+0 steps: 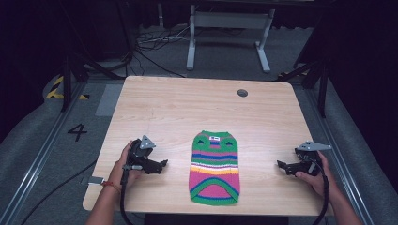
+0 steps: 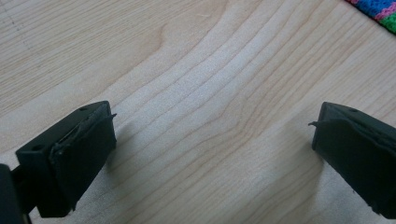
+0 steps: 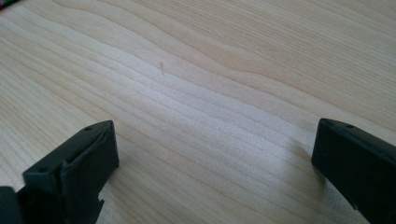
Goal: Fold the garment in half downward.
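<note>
The sweater (image 1: 215, 168) lies flat on the desk (image 1: 159, 108), between the two grippers and apart from both. Its long axis runs away from the person, neck end with the white label far, hem near the desk's front edge. So each pair of fingers faces one long side of it rather than an end.

The left gripper (image 1: 162, 164) rests on the desk with its fingers (image 2: 70, 158) spread wide and nothing between them, pointing toward the sweater's left edge. In the left gripper view a corner of the knit (image 2: 376, 10) sits ahead of the fingers, off to one side. The right gripper (image 1: 280, 165) also rests low, fingers (image 3: 74, 172) spread and empty, aimed at the sweater's right edge; a sliver of the knit (image 3: 7, 3) shows far ahead.

The left gripper looks somewhat nearer the sweater than the right. Only bare wood lies between either pair of fingers and the knit, so nothing blocks a reach inward. A round grommet (image 1: 242, 93) sits far beyond the sweater, well clear.
</note>
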The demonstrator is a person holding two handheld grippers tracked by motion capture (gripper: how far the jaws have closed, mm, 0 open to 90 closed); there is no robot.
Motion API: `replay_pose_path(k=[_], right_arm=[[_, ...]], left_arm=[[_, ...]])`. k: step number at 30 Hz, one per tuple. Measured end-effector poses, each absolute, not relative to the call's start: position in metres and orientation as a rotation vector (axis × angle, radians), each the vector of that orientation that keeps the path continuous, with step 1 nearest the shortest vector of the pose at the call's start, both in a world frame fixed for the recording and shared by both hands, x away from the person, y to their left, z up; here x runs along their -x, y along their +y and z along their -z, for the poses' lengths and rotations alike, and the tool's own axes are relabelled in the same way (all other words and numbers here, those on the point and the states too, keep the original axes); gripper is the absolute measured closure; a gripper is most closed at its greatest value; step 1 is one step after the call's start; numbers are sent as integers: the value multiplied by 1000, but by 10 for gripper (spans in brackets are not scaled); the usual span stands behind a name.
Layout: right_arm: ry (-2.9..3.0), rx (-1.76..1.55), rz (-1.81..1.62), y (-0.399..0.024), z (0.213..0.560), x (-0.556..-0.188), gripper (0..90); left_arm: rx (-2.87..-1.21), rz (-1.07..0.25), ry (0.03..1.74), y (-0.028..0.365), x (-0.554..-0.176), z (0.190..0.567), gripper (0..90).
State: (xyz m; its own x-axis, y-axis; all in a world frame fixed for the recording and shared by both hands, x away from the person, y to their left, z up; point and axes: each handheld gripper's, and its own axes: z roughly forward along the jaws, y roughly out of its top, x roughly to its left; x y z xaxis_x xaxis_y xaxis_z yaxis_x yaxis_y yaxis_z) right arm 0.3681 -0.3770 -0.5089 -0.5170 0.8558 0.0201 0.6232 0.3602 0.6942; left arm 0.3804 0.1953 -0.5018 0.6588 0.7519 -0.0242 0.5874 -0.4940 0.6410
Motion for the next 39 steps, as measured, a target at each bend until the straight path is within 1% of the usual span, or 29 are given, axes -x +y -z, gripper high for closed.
replay_pose_path(k=[2,5,8,14,16,17,18,19,20,21,22,23,24,26,28,29,31,34,37,39], right_arm=[[2286,-1296,-938,-377,509,-369,5],[2289,-1298,-936,-377,509,-370,3],[2290,-1297,-933,-377,509,-371,2],[2306,-1310,-902,-376,507,-376,7],[2327,-1294,-902,-375,504,-376,69],[2339,-1282,-904,-375,503,-376,109],[2339,-1280,-907,-375,502,-375,180],[2337,-1289,-915,-374,500,-376,214],[2342,-1300,-930,-374,498,-377,191],[2332,-1310,-959,-374,496,-378,174],[2332,-1312,-981,-373,494,-380,213],[2335,-1302,-997,-371,491,-381,222],[2350,-1288,-1016,-368,486,-382,211],[2388,-1244,-1025,-360,480,-385,236],[2407,-1189,-1025,-348,475,-388,264],[2418,-1171,-1026,-343,473,-390,275],[2427,-1151,-1038,-331,471,-398,305],[2452,-1129,-1079,-314,468,-409,321],[2468,-1075,-1102,-291,462,-420,344],[2480,-1041,-1104,-276,458,-428,375]], left_arm=[[-2255,-334,1026,197,-381,502,1],[-2252,-359,1023,199,-379,502,4],[-2252,-340,1031,202,-375,502,4],[-2282,-312,963,210,-376,501,4],[-2299,-298,961,211,-377,499,12],[-2307,-287,953,212,-377,497,31],[-2298,-292,952,214,-376,496,84],[-2291,-288,948,215,-376,494,159],[-2291,-281,935,217,-377,493,222],[-2286,-262,937,217,-377,492,243],[-2299,-261,939,216,-379,491,241],[-2329,-273,949,212,-383,489,253],[-2339,-284,953,209,-385,487,275],[-2348,-288,944,202,-391,480,317],[-2372,-290,907,192,-397,473,326],[-2384,-291,883,185,-401,469,345],[-2375,-278,860,176,-408,466,348],[-2363,-261,824,160,-420,463,350],[-2340,-208,823,145,-434,463,336],[-2329,-205,837,134,-444,463,335]])
